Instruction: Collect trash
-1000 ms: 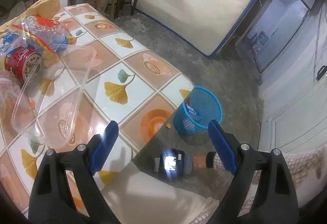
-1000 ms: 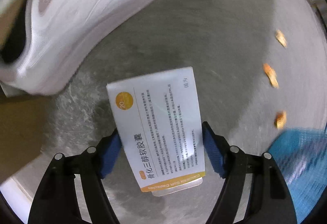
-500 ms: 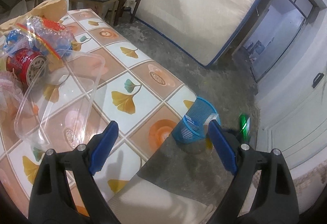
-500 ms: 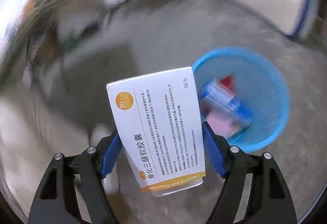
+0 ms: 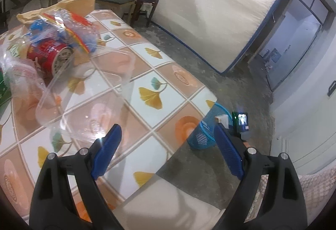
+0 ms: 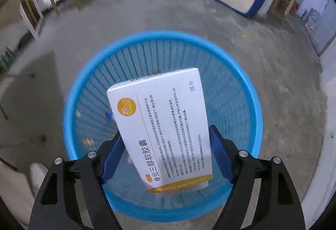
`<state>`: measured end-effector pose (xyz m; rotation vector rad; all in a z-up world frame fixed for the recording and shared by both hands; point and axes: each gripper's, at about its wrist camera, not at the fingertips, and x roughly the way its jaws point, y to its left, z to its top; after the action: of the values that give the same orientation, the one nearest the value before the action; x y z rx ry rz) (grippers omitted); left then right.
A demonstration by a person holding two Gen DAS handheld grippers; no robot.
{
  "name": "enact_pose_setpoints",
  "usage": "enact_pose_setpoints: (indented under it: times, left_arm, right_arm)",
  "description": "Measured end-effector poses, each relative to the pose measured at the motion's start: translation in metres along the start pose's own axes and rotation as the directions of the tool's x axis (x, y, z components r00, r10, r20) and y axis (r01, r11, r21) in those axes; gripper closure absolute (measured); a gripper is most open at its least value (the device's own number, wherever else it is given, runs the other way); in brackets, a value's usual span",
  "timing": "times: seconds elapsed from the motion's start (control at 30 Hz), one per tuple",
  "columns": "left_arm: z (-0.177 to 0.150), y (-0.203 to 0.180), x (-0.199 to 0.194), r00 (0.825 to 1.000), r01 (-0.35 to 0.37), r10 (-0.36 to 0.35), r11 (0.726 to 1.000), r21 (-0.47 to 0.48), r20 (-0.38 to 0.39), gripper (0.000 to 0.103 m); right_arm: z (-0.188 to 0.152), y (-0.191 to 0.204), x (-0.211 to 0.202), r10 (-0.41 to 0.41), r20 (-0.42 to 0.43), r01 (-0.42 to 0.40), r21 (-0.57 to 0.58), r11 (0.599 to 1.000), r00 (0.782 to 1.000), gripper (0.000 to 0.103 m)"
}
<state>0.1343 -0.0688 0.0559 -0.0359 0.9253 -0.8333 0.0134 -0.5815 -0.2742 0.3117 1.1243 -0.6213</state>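
Since the earlier frame, the right gripper (image 6: 166,156) has carried the white-and-orange cardboard medicine box (image 6: 166,125) from the floor to over the blue plastic mesh basket (image 6: 255,108), its fingers still grasping it though just widening, so releasing comes next; the left gripper (image 5: 168,150) hangs released above the tiled desk (image 5: 151,93).

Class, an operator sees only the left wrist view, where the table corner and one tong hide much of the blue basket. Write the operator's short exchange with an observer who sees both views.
Operator: I glimpse something white by the blue basket. Are the right tongs holding it?
Observer: Yes. The right wrist view shows them shut on a white medicine box with an orange band, pads against its two long edges.
Operator: Is the box over the opening?
Observer: In that view the box lies almost wholly inside the ring of the rim, with the basket's open mouth behind it.
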Motion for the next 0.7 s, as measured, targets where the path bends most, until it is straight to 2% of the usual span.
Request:
enact_pose_setpoints:
  times: [0.17,0.37,0.53,0.7]
  left_arm:
    - [0.0,0.009,-0.003,1.0,0.013,-0.012,1.0,-0.015,0.018,0.018]
    - [0.001,0.012,-0.006,1.0,0.013,-0.012,1.0,-0.027,0.022,0.018]
    - [-0.001,0.01,-0.017,0.998,0.021,-0.02,0.999,-0.024,0.055,0.018]
    - [-0.003,0.01,-0.028,0.997,0.016,-0.015,1.0,-0.017,0.08,0.018]
  right_arm:
    - [-0.012,-0.025,-0.031,0.029,0.042,-0.032,0.065,0.997,0.999,0.019]
    - [-0.013,-0.035,-0.043,0.036,0.076,-0.044,0.108,0.993,0.996,0.018]
    - [-0.009,-0.039,-0.044,0.053,0.082,-0.063,0.127,0.99,0.995,0.018]
    - [-0.011,-0.035,-0.064,0.096,0.111,-0.112,0.152,0.982,0.989,0.018]
